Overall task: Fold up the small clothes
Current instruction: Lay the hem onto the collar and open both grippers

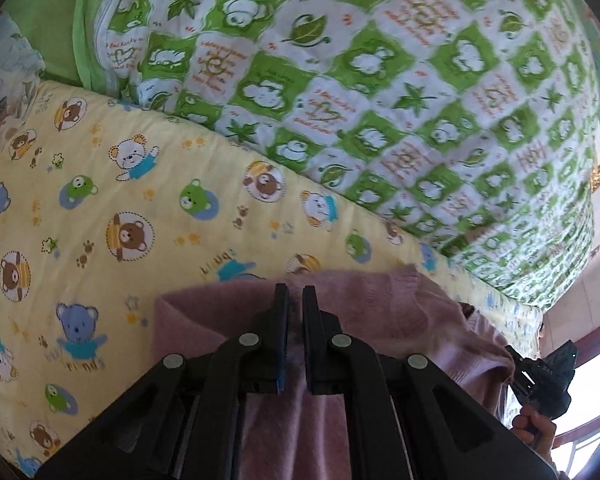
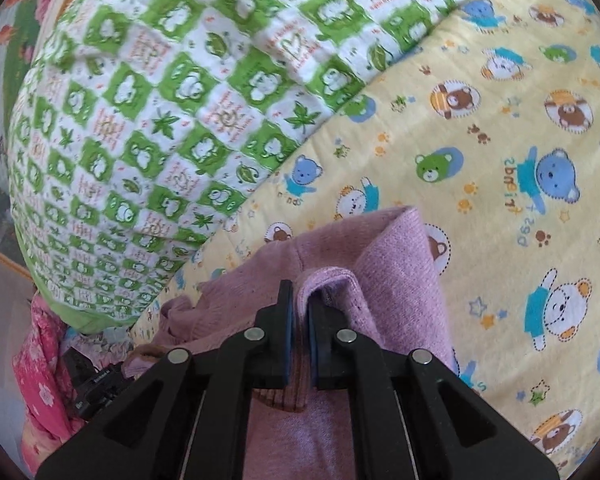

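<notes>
- The pink sweater [image 1: 400,320] lies on the yellow bear sheet [image 1: 120,208], near the green quilt [image 1: 380,80].
- The left gripper [image 1: 295,294] is clamped on one edge of the sweater; the right gripper [image 2: 300,292] pinches another edge.
- Step in hand, I judge: carrying a fold across.
- Next: lay both edges down evenly, then let go.

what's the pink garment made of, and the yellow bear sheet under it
Pink sweater: looks like a soft knit, maybe wool or acrylic; fuzzy nap and fine ribbing show near the right gripper, and it drapes limply by the left gripper. Yellow bear-print sheet: seems smooth, matte woven cotton with printed cartoons and shallow creases.
</notes>
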{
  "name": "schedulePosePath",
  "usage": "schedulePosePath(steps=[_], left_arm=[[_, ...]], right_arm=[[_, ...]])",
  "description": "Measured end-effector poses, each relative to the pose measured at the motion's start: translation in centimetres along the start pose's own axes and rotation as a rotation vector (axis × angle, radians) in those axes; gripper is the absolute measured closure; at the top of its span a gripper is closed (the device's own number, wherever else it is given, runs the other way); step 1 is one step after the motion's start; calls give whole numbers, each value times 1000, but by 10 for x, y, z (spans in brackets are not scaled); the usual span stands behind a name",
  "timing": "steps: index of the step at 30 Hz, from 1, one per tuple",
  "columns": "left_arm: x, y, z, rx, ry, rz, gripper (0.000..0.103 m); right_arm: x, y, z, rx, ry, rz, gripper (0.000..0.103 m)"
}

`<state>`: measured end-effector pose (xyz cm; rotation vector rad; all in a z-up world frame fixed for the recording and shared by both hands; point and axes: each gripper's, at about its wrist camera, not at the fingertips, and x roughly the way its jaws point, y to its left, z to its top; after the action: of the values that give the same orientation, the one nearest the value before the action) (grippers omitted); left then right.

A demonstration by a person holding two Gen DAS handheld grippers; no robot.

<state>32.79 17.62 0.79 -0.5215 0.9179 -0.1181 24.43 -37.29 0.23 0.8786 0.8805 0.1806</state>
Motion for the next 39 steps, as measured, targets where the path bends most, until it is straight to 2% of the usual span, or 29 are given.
schedulePosePath(steps=[3,5,7,9,11,13,14,15,18,20,25,30,31,32,33,34,36,39], left_arm=[[-7,3,2,3,4,6,98],[-17,3,2,8,-1,-13,96],[-28,0,0,31,3,-25,91],[-35,-9,-4,88,31,-33,81],[-39,-20,-10,174,67,-25,76],[-42,-33,-19,275,95,-5,66],[-42,-43,-25,348,110,26,54],[-43,-49,-30,396,114,47,48],[-41,-67,-42,525,112,105,47],[-33,-72,-43,565,112,153,46],[-11,-73,-40,599,130,189,46],[23,-68,-31,593,186,201,48],[29,-66,-30,586,192,207,53],[34,-63,-29,574,201,207,74],[39,-60,-28,554,213,198,87],[39,-59,-28,545,207,196,90],[28,-59,-29,538,157,192,97],[-7,-55,-24,461,60,148,98]], right_arm=[[-4,1,1,12,4,1,89],[-11,5,2,4,-9,-8,83],[-23,10,3,-8,-44,-8,66],[-32,15,4,-26,-68,-16,58],[-38,24,3,-86,-63,-30,58],[-40,37,-2,-185,-41,-62,57],[-39,44,-6,-240,-30,-75,57],[-36,55,-12,-333,-9,-96,55],[-27,73,-25,-507,26,-147,43],[-20,78,-27,-588,32,-176,42],[1,75,-15,-649,61,-235,41],[34,74,-8,-718,141,-282,41],[39,74,-9,-723,153,-286,43],[45,74,-12,-745,170,-283,49],[47,76,-15,-767,175,-306,79],[47,78,-18,-775,177,-316,93],[31,84,-20,-766,132,-279,94],[-11,92,-12,-696,7,-211,94]])
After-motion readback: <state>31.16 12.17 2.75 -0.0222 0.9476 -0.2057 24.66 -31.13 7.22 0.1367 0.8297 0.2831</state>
